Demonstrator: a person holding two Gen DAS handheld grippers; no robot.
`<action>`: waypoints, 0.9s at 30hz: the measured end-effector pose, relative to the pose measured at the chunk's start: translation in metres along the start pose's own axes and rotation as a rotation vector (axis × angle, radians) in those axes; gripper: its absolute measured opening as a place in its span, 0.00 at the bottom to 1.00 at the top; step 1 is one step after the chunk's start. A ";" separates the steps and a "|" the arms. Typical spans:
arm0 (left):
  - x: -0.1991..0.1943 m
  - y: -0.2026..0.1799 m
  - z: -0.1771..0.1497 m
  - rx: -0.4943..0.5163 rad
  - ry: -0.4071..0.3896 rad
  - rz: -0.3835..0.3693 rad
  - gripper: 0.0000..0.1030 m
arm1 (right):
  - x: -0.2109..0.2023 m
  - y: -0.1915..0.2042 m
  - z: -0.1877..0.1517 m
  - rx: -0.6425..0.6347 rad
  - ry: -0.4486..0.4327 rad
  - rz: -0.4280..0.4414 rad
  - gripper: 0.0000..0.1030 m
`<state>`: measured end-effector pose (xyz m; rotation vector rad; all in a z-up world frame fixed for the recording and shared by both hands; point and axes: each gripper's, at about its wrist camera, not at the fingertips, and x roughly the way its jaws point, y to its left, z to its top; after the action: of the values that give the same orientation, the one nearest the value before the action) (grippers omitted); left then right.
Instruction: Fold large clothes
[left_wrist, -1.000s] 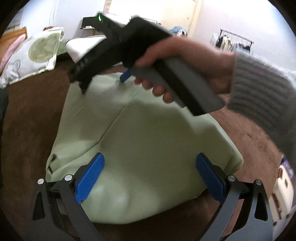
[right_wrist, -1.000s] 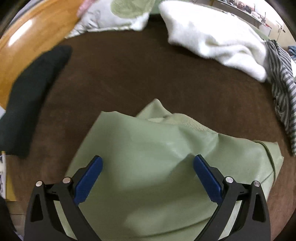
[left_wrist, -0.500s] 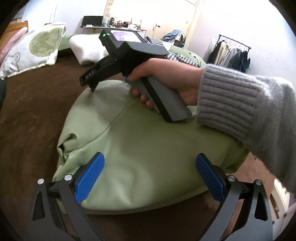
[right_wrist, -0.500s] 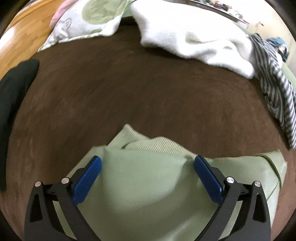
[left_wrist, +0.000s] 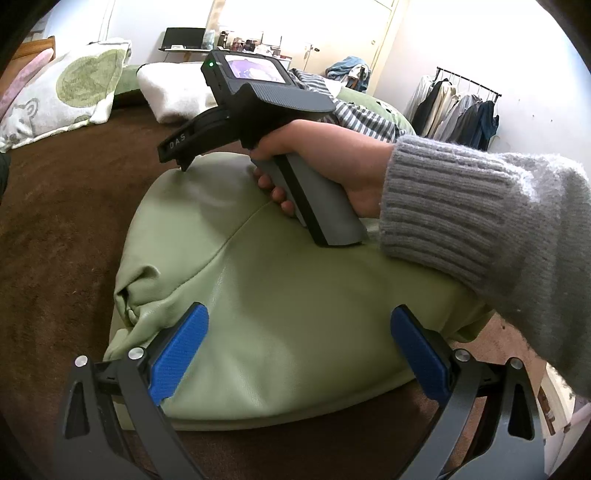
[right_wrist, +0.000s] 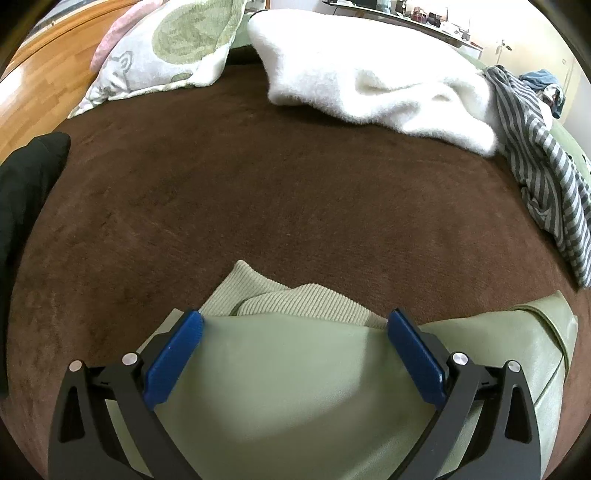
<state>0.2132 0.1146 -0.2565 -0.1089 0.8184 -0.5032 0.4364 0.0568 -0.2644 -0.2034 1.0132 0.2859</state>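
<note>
Mid-fold, the green jacket (left_wrist: 295, 295) lies bundled on the brown bedcover (right_wrist: 258, 184), with the left gripper (left_wrist: 299, 354) and right gripper (right_wrist: 293, 354) both spread empty above it, the right perhaps pressing its far edge, so next comes a pinch there.

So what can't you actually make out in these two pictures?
- Green jacket: its near edge is cut off by the frame in the right wrist view.
- Right gripper: its fingertips hide behind its own body in the left wrist view.
- Clothes rack: too small to tell the garments apart.
- Black cloth: cut off at the left edge.
</note>
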 end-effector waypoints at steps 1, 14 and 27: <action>0.000 0.000 0.000 0.001 0.000 0.002 0.94 | -0.001 0.001 0.000 0.000 -0.002 -0.002 0.95; -0.010 -0.002 0.008 0.039 -0.002 -0.020 0.94 | -0.112 -0.025 -0.015 -0.010 -0.167 -0.008 0.94; -0.073 -0.010 0.051 -0.025 -0.051 0.144 0.94 | -0.296 -0.063 -0.096 0.120 -0.386 0.028 0.94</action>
<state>0.2044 0.1355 -0.1698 -0.0850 0.7762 -0.3537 0.2322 -0.0731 -0.0582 -0.0226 0.6481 0.2757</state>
